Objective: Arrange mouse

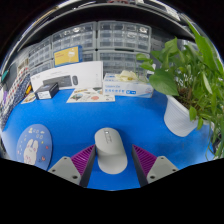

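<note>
the tongs hover low over the blue tabletop, level and pointing forward. their fingers stand apart with the white mouse between them, gaps either side.

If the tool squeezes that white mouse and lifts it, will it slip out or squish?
The mouse looks like a hard, smooth plastic shell, so it probably won't squish. Its rounded, glossy sides could slide against the tool's pads if squeezed lightly. It sits flat on the blue table between the open fingers, so a push would likely make it slide, not roll or tip.
</note>
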Tool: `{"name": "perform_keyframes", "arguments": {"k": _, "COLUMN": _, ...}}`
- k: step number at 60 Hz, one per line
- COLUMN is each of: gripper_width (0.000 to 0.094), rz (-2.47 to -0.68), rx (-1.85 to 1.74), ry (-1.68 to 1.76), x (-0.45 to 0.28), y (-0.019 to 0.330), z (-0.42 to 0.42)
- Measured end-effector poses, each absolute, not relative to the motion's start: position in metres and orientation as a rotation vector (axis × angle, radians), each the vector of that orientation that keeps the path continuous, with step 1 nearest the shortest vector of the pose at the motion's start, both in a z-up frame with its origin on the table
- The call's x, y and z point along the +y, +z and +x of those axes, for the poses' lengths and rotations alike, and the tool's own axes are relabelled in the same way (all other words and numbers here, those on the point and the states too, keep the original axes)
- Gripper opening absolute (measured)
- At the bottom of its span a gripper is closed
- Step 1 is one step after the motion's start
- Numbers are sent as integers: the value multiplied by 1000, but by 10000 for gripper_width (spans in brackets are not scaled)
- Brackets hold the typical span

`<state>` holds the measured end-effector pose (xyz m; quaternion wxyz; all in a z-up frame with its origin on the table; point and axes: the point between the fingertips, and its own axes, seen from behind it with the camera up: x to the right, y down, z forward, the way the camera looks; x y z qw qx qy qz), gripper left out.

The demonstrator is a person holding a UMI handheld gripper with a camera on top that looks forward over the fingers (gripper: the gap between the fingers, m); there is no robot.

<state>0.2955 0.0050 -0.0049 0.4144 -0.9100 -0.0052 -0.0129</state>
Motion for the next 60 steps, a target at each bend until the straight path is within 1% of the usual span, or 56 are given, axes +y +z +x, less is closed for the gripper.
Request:
{"name": "perform_keyframes", "arguments": {"k": 4, "gripper_width": 687, "rz": -2294, "rx": -3, "ry": -21, "x": 16, "y": -6, "z": 297}}
{"name": "perform_keyframes", "arguments": {"k": 8, "gripper_width": 639, "rz": -2302, "rx": 13, "ry": -6, "x": 23, "y": -6, "z": 295}}
{"name": "perform_keyframes", "arguments": {"k": 14, "gripper_width": 528, "rz": -2307, "rx": 17, "ry": -2, "x": 30, "y": -8, "z": 293}}
{"name": "perform_keyframes", "arguments": {"k": 23, "gripper_width": 471, "rz": -2334, "rx": 38, "ry": -17, "x": 28, "y": -9, "z": 291}}
{"name": "perform_keyframes", "arguments": {"k": 29, "gripper_width": 389, "rz": -2349, "rx": 93, "ry": -36, "x": 28, "y": -9, "z": 293}}
{"name": "perform_keyframes", "arguments": {"k": 30, "gripper_width": 382, "rz": -2352, "rx": 99, "ry": -41, "x": 28, "y": -9, "z": 294}}
{"name": "perform_keyframes", "arguments": {"k": 31, "gripper_width": 449, "rz": -2358, "rx": 103, "ry": -46, "x": 27, "y": -9, "z": 293}}
{"name": "perform_keyframes", "arguments": {"k": 32, "gripper_width": 352, "rz": -2360, "rx": 108, "ry": -51, "x": 28, "y": -9, "z": 294}}
{"name": "perform_keyframes", "arguments": {"k": 39, "gripper_width": 351, "rz": -2396, "rx": 161, "ry": -75, "x": 28, "y": -6, "z": 296}}
{"name": "perform_keyframes", "arguments": {"k": 42, "gripper_width": 352, "rz": -2382, "rx": 185, "ry": -107, "x": 29, "y": 8, "z": 295}}
{"name": "perform_keyframes", "arguments": {"k": 44, "gripper_width": 352, "rz": -2354, "rx": 196, "ry": -130, "x": 32, "y": 26, "z": 295}}
{"name": "perform_keyframes", "arguments": {"k": 47, "gripper_width": 354, "rz": -2309, "rx": 203, "ry": -159, "x": 35, "y": 58, "z": 290}}
{"name": "perform_keyframes", "arguments": {"k": 54, "gripper_width": 354, "rz": -2173, "rx": 194, "ry": -172, "x": 44, "y": 145, "z": 256}}
{"name": "perform_keyframes", "arguments": {"k": 60, "gripper_width": 355, "rz": -2086, "rx": 152, "ry": -163, "x": 46, "y": 202, "z": 211}}
